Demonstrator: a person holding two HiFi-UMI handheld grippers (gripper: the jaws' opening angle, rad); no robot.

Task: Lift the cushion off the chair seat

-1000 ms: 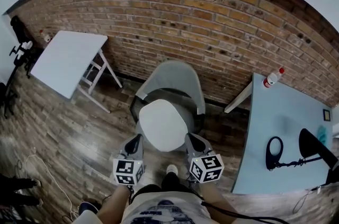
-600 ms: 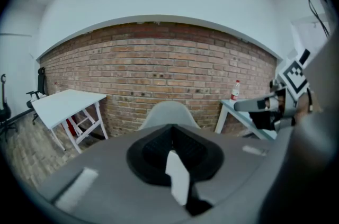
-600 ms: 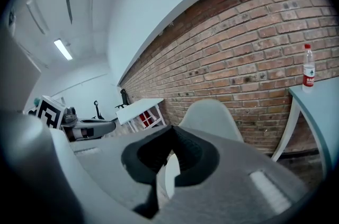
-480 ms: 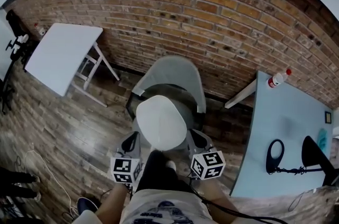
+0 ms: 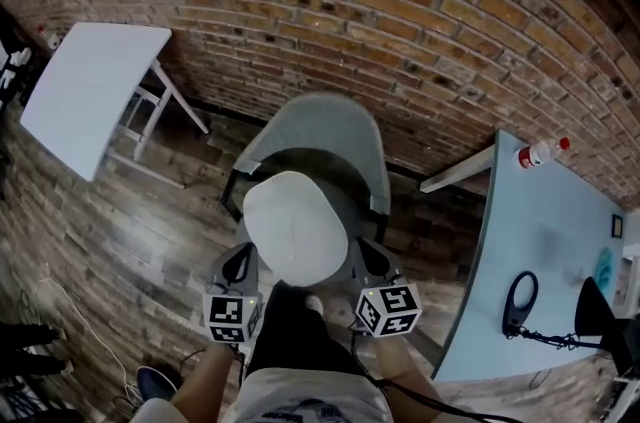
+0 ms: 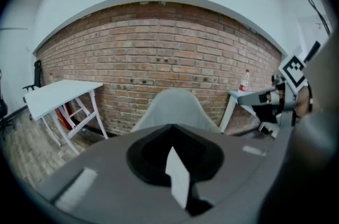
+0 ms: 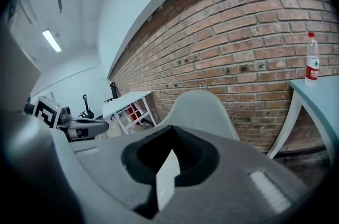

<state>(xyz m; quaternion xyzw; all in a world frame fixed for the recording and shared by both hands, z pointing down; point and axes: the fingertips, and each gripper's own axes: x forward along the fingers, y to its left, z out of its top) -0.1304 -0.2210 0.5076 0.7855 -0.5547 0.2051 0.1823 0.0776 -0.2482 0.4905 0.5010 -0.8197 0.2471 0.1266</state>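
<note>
Head view looks steeply down; 2 gripper views face the brick wall (image 6: 159, 53), sharing the chair (image 6: 175, 107).

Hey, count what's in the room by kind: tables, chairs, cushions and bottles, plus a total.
tables: 2, white table and blue table
chair: 1
cushion: 1
bottle: 1
total: 5

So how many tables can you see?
2. A white table stands on the left and a pale blue table on the right. More could be outside the picture.
</note>
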